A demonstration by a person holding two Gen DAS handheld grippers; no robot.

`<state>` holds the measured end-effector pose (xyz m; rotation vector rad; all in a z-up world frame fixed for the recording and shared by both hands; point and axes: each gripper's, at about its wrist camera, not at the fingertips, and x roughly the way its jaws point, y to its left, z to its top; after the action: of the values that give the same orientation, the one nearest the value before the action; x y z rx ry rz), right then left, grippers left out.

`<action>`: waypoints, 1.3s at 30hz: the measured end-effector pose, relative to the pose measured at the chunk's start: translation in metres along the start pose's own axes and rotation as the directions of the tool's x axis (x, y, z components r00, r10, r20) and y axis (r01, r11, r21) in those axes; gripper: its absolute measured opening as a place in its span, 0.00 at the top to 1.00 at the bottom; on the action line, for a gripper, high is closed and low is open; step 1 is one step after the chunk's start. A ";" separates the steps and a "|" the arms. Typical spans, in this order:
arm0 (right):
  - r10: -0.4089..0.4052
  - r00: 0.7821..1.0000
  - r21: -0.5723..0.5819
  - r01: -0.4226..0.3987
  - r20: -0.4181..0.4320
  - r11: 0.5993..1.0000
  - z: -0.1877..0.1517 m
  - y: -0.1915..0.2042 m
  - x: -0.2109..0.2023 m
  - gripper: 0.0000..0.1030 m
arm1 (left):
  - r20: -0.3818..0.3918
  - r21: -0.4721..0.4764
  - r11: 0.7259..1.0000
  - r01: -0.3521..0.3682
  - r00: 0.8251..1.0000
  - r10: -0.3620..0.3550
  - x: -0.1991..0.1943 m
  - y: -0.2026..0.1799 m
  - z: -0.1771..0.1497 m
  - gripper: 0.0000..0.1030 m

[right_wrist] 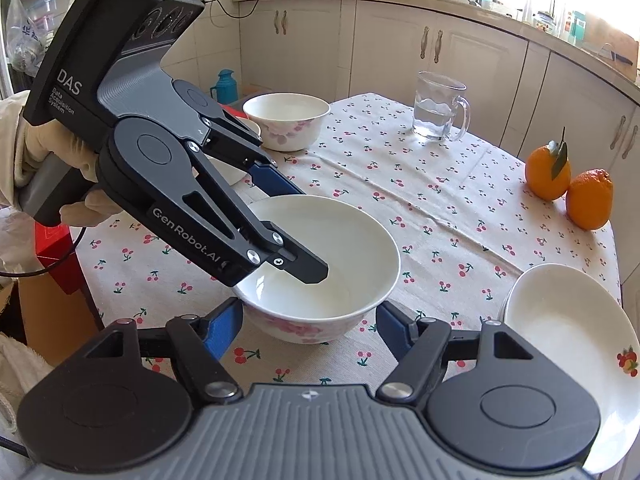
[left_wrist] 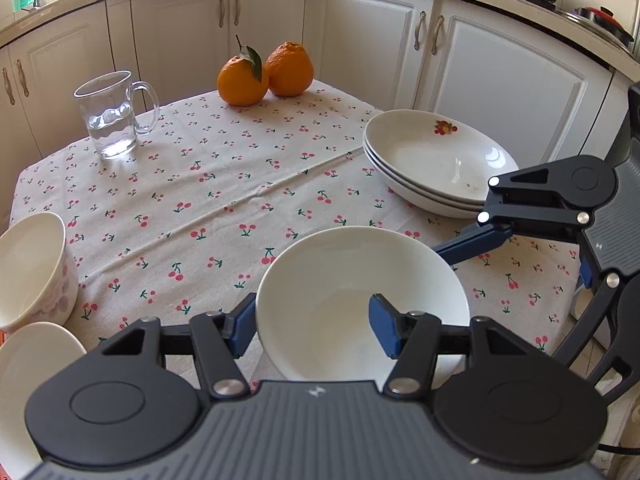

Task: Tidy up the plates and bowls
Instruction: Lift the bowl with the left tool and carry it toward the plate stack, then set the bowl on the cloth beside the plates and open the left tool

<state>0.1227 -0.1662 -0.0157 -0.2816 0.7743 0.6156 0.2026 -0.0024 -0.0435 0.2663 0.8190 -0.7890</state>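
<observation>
The left gripper [left_wrist: 314, 326] pinches the rim of a white bowl [left_wrist: 352, 280]: in the left wrist view one blue pad sits outside the wall at lower centre and the other inside. The right wrist view shows the same bowl [right_wrist: 340, 280] at the centre of the frame, its outer wall printed with pink flowers, with one black finger of the left gripper [right_wrist: 298, 236] reaching down into it from the upper left and the other blue finger behind the rim. A gloved hand [right_wrist: 52, 152] holds that gripper at the left edge.

The right gripper [right_wrist: 310, 326] stands spread, its blue pads either side of the bowl's near wall at lower centre; whether they touch it I cannot tell. In the left wrist view it [left_wrist: 472, 246] comes in from the right edge, its blue finger just beside the bowl.

The bowl stands on the table [left_wrist: 240, 184], which is covered with a cherry-print cloth. A stack of plates [left_wrist: 432, 160] lies at the right of the left wrist view, near the table edge. A second flowered bowl [left_wrist: 36, 268] is at the left edge, with another white dish [left_wrist: 36, 364] just below it. A glass mug [left_wrist: 112, 116] with water is at upper left, and two oranges [left_wrist: 264, 74], touching, are at the upper centre.
</observation>
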 end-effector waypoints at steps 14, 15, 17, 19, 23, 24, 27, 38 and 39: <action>0.012 1.000 0.016 -0.012 -0.002 1.000 -0.001 0.002 0.000 0.19 | 0.022 0.010 1.000 0.002 1.000 -0.002 -0.002 -0.003 -0.004 0.33; 0.010 1.000 0.013 -0.010 -0.005 1.000 -0.002 0.003 0.001 0.15 | 0.024 0.008 1.000 -0.001 1.000 0.001 -0.003 -0.003 -0.004 0.29; 0.015 1.000 0.020 -0.015 0.008 1.000 -0.002 0.004 0.000 0.04 | 0.037 0.009 1.000 -0.005 0.999 0.005 -0.007 -0.003 -0.006 0.20; 0.033 0.999 0.033 -0.034 0.028 0.999 -0.001 0.003 -0.004 0.00 | 0.045 0.006 1.000 -0.006 0.999 0.006 -0.013 -0.002 -0.007 0.20; 0.015 1.000 0.033 -0.016 0.022 0.999 0.002 0.004 -0.007 0.00 | 0.081 0.001 0.999 -0.037 0.996 0.037 -0.029 -0.001 -0.010 0.11; 0.011 1.000 0.033 -0.011 0.020 0.999 0.002 0.004 -0.008 0.00 | 0.091 -0.001 0.999 -0.044 0.995 0.044 -0.033 -0.001 -0.010 0.10; 0.002 1.000 0.036 -0.003 0.022 0.999 0.002 0.005 -0.012 0.00 | 0.109 -0.015 0.998 -0.062 0.992 0.064 -0.045 0.000 -0.013 0.09; -0.047 0.999 0.012 0.047 0.023 0.999 0.005 0.020 -0.023 0.00 | 0.159 -0.019 0.990 -0.139 0.977 0.140 -0.077 -0.011 -0.036 0.04; -0.050 0.998 0.012 0.050 0.023 0.999 0.006 0.021 -0.024 0.00 | 0.158 -0.023 0.989 -0.143 0.977 0.145 -0.078 -0.012 -0.039 0.04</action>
<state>0.0996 -0.1568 0.0052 -0.2824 0.7455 0.5665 0.1392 0.0498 -0.0107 0.2462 0.6461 -0.6600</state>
